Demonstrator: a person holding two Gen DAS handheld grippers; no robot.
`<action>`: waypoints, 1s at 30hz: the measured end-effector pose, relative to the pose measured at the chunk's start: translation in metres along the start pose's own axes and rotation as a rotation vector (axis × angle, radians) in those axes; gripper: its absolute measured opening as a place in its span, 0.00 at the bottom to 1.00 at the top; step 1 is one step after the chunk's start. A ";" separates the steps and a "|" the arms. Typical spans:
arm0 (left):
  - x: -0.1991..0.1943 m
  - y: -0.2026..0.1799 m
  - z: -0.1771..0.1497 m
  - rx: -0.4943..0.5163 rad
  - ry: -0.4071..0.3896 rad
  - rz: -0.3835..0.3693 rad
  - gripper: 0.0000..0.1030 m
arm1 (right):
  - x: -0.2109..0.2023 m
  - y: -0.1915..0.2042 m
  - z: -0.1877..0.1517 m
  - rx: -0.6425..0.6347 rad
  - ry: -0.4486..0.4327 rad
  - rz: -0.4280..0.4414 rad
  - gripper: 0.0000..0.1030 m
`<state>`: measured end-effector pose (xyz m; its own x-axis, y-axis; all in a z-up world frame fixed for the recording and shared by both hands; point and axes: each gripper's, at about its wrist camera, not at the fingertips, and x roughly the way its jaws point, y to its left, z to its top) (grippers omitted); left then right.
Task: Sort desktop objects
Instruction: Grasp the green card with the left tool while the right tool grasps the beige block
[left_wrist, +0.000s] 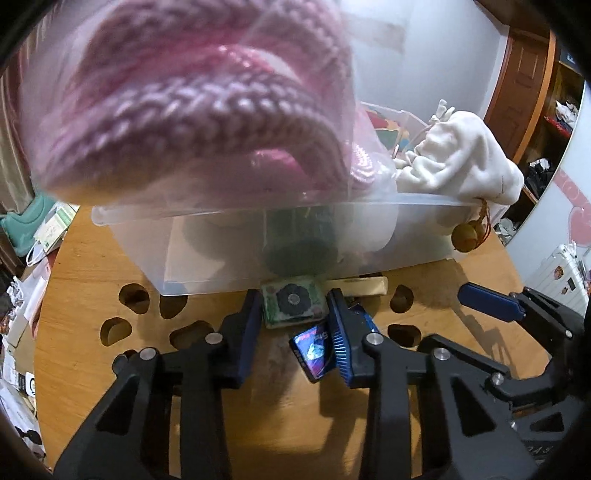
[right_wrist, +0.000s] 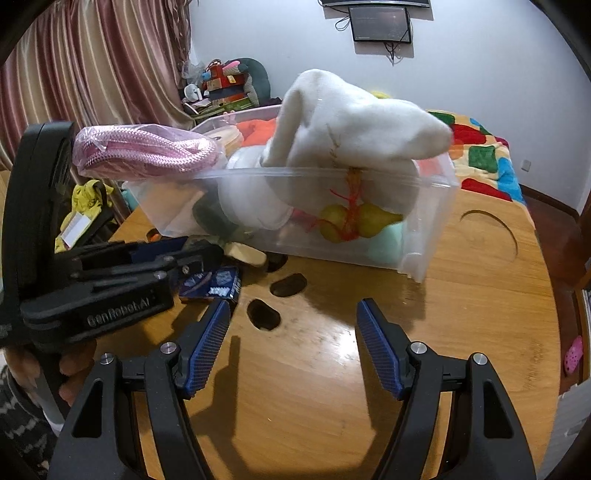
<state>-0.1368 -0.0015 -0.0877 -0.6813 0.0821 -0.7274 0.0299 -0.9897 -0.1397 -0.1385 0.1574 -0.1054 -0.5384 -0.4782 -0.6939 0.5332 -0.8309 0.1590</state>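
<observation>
Left wrist view:
Left hand-held gripper (left_wrist: 295, 314): jaws around a green box (left_wrist: 294, 305), contact unclear.
Blocking: bagged pink rope (left_wrist: 192, 107) fills upper frame, over the bin (left_wrist: 258, 251).
Card pack (left_wrist: 314, 350): lower centre on the desk (left_wrist: 92, 369).

Right wrist view:
Right hand-held gripper (right_wrist: 291, 345): open, empty, above desk.
Bin: centre, white pouch (right_wrist: 354, 125) draped on its rim.

striped curtains (right_wrist: 92, 62), white wall (right_wrist: 480, 74), wooden table (right_wrist: 461, 295).

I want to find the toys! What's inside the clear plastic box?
The clear box holds a white cloth bag draped over its rim, two yellow gourds on red string, and something orange at the back. Its frosted walls blur everything lower down.
</observation>
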 end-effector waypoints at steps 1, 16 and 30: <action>-0.001 0.002 -0.001 -0.003 0.001 -0.006 0.34 | 0.002 0.002 0.001 0.003 0.002 0.008 0.61; -0.024 0.031 -0.017 -0.055 -0.016 -0.068 0.33 | 0.038 0.006 0.027 0.108 0.044 0.122 0.38; -0.030 0.016 -0.015 0.003 -0.049 -0.063 0.32 | 0.028 0.021 0.021 0.024 0.009 0.059 0.24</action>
<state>-0.1050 -0.0181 -0.0785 -0.7168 0.1385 -0.6834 -0.0161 -0.9831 -0.1824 -0.1564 0.1208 -0.1072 -0.5002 -0.5245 -0.6890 0.5479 -0.8079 0.2172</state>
